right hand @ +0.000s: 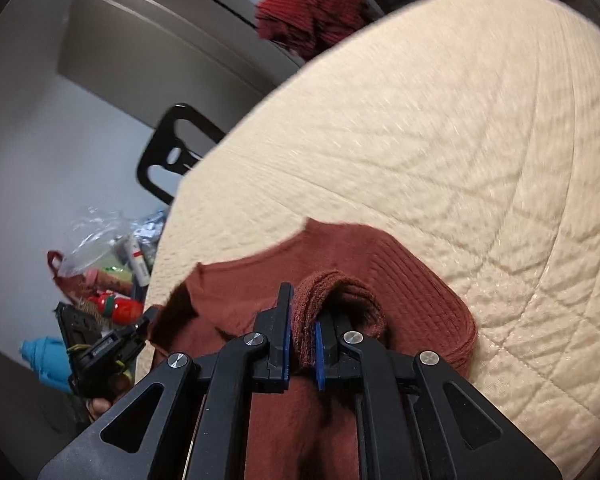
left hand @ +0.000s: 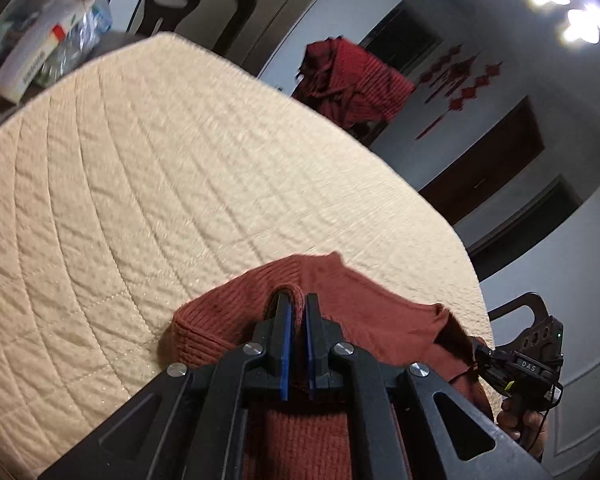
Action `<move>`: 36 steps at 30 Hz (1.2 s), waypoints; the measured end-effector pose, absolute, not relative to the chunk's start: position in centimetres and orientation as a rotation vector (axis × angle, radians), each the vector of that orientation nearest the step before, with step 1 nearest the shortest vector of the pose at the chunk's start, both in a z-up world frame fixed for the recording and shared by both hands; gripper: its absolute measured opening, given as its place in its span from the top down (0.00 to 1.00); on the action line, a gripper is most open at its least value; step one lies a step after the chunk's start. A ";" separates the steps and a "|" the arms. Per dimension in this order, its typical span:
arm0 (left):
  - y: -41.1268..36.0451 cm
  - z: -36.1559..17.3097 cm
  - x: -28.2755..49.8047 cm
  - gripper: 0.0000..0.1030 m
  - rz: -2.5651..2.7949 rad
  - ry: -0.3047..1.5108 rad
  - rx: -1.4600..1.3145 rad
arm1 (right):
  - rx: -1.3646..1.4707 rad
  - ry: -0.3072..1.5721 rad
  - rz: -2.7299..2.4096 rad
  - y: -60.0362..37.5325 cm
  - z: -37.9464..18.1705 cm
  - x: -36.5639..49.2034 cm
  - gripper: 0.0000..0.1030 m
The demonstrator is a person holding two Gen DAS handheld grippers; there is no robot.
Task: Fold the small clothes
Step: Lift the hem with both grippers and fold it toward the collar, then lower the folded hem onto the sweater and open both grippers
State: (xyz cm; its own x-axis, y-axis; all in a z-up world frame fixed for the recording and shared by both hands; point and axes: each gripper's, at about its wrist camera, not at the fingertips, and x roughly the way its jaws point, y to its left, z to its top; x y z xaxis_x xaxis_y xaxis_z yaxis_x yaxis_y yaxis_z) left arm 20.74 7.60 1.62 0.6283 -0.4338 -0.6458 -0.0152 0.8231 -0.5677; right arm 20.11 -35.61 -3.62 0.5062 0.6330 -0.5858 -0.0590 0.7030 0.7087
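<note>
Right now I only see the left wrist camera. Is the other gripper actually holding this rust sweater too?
Observer: Yes. The right gripper is shut on a bunched fold of the rust sweater.
Operator: What is off to its side?
Observer: A clutter of bags and packets beside the quilted cover, with a red and green bottle.
Operator: Anything else there?
Observer: A blue cloth lies lower down, near the hand that holds the left gripper.
</note>
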 end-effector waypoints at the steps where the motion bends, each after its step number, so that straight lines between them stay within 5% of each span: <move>1: 7.6 1.5 20.7 0.93 -0.259 0.868 -0.578 | 0.694 0.958 0.459 -35.7 -3.7 20.1 0.90; 6: 8.3 1.8 20.7 0.92 -0.246 0.845 -0.600 | 0.717 0.919 0.447 -36.3 -3.1 19.8 0.83; 9: 8.8 2.6 20.6 0.83 -0.201 0.802 -0.595 | 0.711 0.888 0.443 -36.5 -2.5 19.9 0.78; 12: 9.3 3.2 20.5 0.81 -0.184 0.778 -0.597 | 0.712 0.850 0.427 -36.8 -1.9 19.7 0.63; 34: 6.1 2.9 12.6 0.73 -0.234 0.796 -0.233 | 0.349 0.859 0.350 -36.8 -2.7 9.9 0.62; 36: 6.0 2.2 12.6 0.73 -0.232 0.818 -0.231 | 0.329 0.865 0.357 -36.6 -3.1 9.7 0.71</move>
